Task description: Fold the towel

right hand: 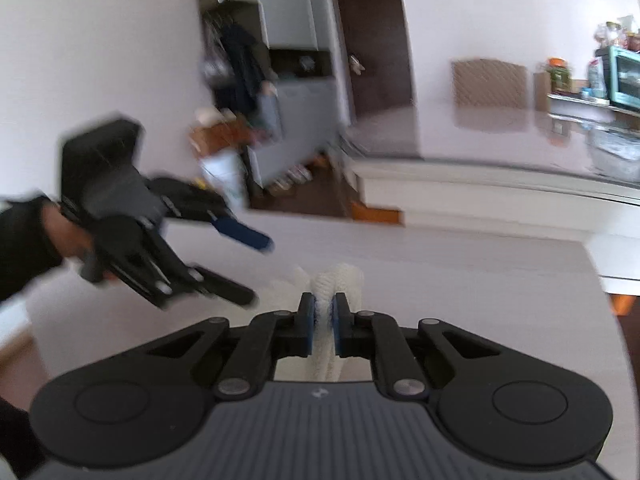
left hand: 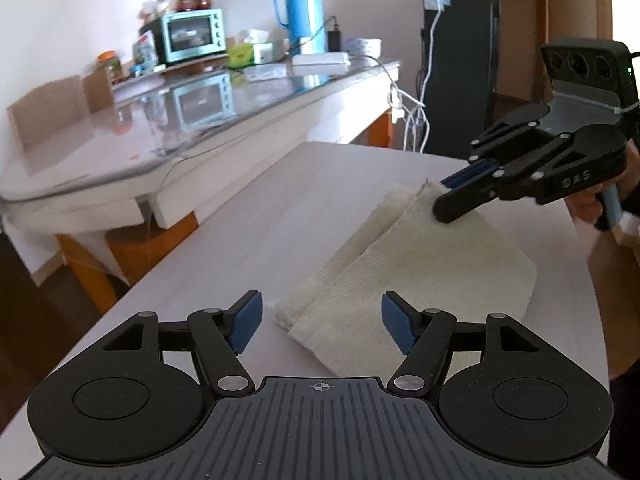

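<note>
A cream-white towel [left hand: 412,268] lies partly folded on the white table [left hand: 248,232], its upper layer laid over a lower one. My left gripper [left hand: 322,326] is open and empty, just above the towel's near corner. My right gripper [left hand: 444,200] is shut on the towel's far corner and holds it slightly lifted. In the right wrist view the towel [right hand: 338,280] bunches between the closed pads of my right gripper [right hand: 323,324]. My left gripper [right hand: 256,270] shows there at the left, blurred, jaws apart.
A glass-topped counter [left hand: 200,120] stands beyond the table with a teal toaster oven [left hand: 192,36], a blue thermos [left hand: 302,8], boxes and cables. A black cabinet [left hand: 460,72] stands at the far right. The table's left edge [left hand: 160,276] drops to the floor.
</note>
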Tool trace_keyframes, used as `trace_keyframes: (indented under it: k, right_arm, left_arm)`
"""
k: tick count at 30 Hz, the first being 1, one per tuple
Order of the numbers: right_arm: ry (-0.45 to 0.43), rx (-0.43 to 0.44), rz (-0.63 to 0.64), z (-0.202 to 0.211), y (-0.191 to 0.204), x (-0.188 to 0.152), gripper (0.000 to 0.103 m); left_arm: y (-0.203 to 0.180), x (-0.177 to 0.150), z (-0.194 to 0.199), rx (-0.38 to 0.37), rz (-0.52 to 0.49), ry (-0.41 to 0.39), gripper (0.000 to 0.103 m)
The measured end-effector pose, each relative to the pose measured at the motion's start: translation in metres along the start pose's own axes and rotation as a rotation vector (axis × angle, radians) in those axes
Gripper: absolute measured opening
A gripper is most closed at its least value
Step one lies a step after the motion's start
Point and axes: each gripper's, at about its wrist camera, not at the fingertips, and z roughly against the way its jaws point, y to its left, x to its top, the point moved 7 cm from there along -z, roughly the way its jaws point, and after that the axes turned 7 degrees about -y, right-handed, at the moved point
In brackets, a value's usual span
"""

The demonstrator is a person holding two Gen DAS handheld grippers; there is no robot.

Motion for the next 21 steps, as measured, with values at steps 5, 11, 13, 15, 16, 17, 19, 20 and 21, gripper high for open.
trace_keyframes:
  k: [5, 11, 13, 15, 16, 17, 19, 20, 21]
  right_arm:
    - [0.040, -0.064, -0.027, -0.005, -0.010, -0.010, 0.020]
    - [0.019, -0.065, 0.001, -0.002, -0.004, -0.006, 0.019]
    - [0.036, -0.074, 0.002, -0.006, -0.006, -0.006, 0.019]
    - [0.042, -0.080, -0.025, -0.010, -0.012, -0.007, 0.020]
    - [0.046, -0.074, -0.057, -0.012, -0.017, -0.008, 0.020]
    - [0.048, -0.071, -0.076, -0.014, -0.020, -0.009, 0.020]
    - [0.049, -0.062, -0.103, -0.014, -0.023, -0.011, 0.019]
    - [0.050, -0.057, -0.116, -0.014, -0.024, -0.012, 0.018]
    - [0.048, -0.054, -0.124, -0.014, -0.025, -0.012, 0.013]
  left_arm:
    - [-0.005, 0.001, -0.005, -0.003, -0.009, -0.004, 0.071]
    - [-0.008, -0.001, -0.008, -0.023, -0.022, 0.005, 0.071]
    - [-0.007, -0.001, -0.009, -0.024, -0.024, 0.002, 0.071]
    - [-0.007, 0.000, -0.010, -0.027, -0.025, -0.002, 0.071]
    - [-0.007, 0.000, -0.010, -0.029, -0.025, -0.005, 0.071]
    - [-0.008, 0.000, -0.010, -0.033, -0.028, -0.005, 0.071]
    - [-0.009, 0.000, -0.010, -0.037, -0.038, -0.004, 0.071]
    - [-0.010, -0.001, -0.010, -0.039, -0.041, -0.003, 0.071]
    - [-0.010, -0.001, -0.010, -0.042, -0.043, -0.004, 0.071]
